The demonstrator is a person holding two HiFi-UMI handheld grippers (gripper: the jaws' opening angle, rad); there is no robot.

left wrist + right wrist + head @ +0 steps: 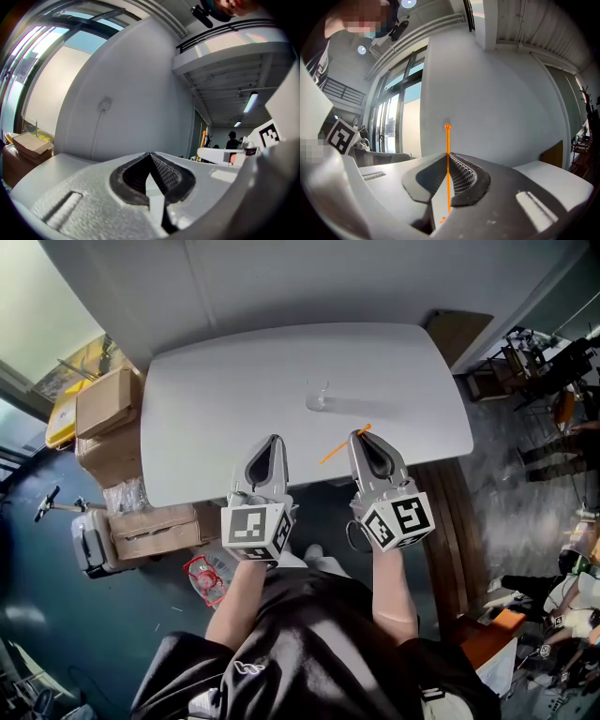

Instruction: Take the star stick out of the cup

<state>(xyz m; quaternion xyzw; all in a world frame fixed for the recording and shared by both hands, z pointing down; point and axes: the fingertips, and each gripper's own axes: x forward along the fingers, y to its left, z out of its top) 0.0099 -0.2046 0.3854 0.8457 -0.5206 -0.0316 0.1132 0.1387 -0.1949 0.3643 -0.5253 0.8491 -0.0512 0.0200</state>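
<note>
Right hand-held gripper (359, 435) is clenched on the thin orange star stick (336, 454). The stick is out of the cup and slants across the jaws above the near edge of the white table (206, 390). In the right gripper view it stands upright between the pressed pads, its small round tip above them. Left hand-held gripper (273, 440) hangs just beside the right one, jaws closed together on nothing. The clear cup (317, 399) stands near the table's middle, apart from both.
</note>
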